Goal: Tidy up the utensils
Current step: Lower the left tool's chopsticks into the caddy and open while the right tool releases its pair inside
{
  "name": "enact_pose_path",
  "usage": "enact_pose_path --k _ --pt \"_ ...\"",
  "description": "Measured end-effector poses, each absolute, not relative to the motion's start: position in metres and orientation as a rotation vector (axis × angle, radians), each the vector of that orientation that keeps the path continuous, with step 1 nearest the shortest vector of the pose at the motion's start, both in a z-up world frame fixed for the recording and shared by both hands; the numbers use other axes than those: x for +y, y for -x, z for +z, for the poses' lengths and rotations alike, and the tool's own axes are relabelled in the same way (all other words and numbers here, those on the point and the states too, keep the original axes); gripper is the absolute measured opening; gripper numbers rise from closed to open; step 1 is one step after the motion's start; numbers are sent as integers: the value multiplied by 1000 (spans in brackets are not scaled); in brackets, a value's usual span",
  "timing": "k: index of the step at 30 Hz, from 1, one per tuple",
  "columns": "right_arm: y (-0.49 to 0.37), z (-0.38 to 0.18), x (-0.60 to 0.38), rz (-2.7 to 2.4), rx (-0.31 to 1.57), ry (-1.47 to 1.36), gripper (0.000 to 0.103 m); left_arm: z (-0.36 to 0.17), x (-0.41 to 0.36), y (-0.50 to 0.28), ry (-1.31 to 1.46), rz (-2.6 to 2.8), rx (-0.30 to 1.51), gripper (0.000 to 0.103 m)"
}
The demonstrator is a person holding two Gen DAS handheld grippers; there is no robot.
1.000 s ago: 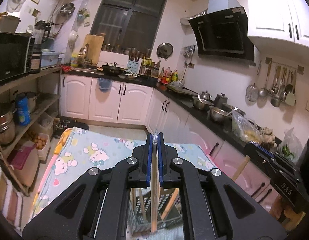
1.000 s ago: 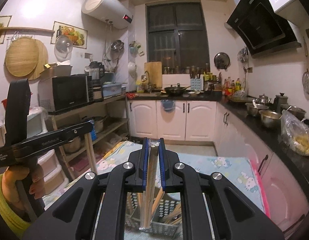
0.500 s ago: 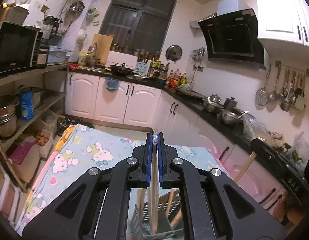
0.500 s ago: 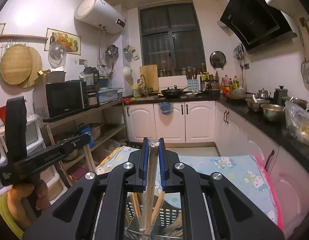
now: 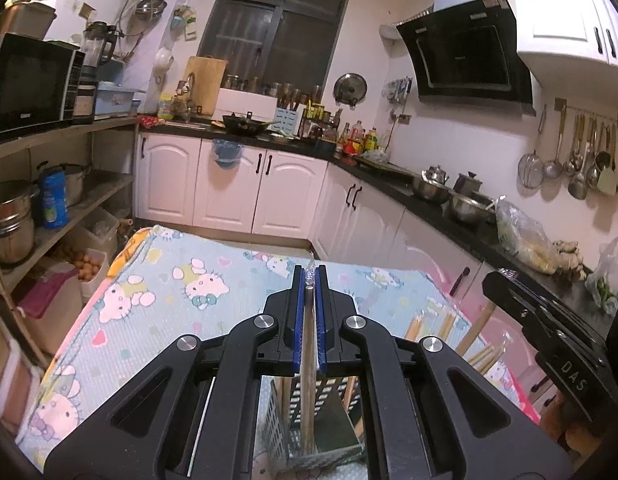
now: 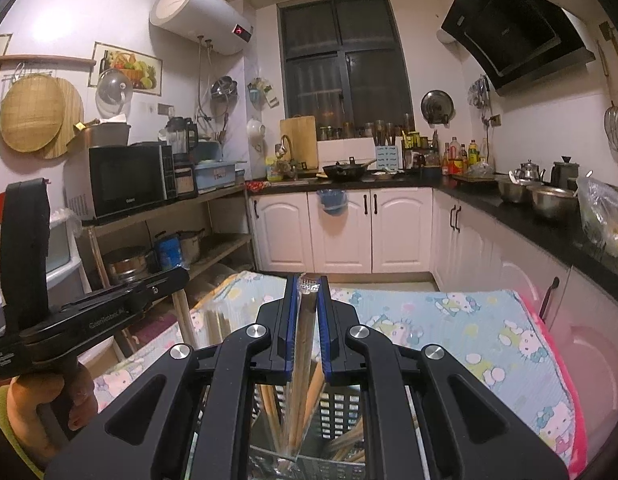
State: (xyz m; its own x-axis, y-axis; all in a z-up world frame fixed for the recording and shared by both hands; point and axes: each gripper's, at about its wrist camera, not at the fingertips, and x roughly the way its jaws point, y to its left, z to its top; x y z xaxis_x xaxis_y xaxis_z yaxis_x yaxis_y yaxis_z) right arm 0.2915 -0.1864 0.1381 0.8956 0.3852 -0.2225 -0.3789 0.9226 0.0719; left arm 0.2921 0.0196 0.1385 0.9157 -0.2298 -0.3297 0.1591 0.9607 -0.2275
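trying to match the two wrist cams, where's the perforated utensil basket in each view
Left wrist: utensil basket at bottom centre, below the shut left gripper.
Right wrist: utensil basket at bottom centre, under the right gripper.
Shared landmark: dark window.

Both my claws are lower than before: the left claw (image 5: 309, 280) and right claw (image 6: 307, 284) carry their wrapped chopsticks (image 5: 308, 344) deeper into the utensil basket (image 6: 341, 412), now nearer beneath them.

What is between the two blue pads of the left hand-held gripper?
A thin wooden stick in clear wrapping, clamped upright between the pads of the left hand-held gripper. It runs down into the slotted basket below. The left wrist view shows this.
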Motion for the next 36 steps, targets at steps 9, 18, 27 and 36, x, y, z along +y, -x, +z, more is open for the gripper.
enact_pose_path --k 9,18,27,36 --pt "-289 116 -190 395 266 -37 10 116 15 -291 187 -199 405 1" --pt "-286 105 -192 398 307 -35 11 106 11 -288 174 -198 427 1" --pt "-281 103 -192 400 359 -32 18 106 15 -279 182 -200 460 9" --pt "-270 95 -194 396 399 -30 28 102 17 -266 171 -204 490 29"
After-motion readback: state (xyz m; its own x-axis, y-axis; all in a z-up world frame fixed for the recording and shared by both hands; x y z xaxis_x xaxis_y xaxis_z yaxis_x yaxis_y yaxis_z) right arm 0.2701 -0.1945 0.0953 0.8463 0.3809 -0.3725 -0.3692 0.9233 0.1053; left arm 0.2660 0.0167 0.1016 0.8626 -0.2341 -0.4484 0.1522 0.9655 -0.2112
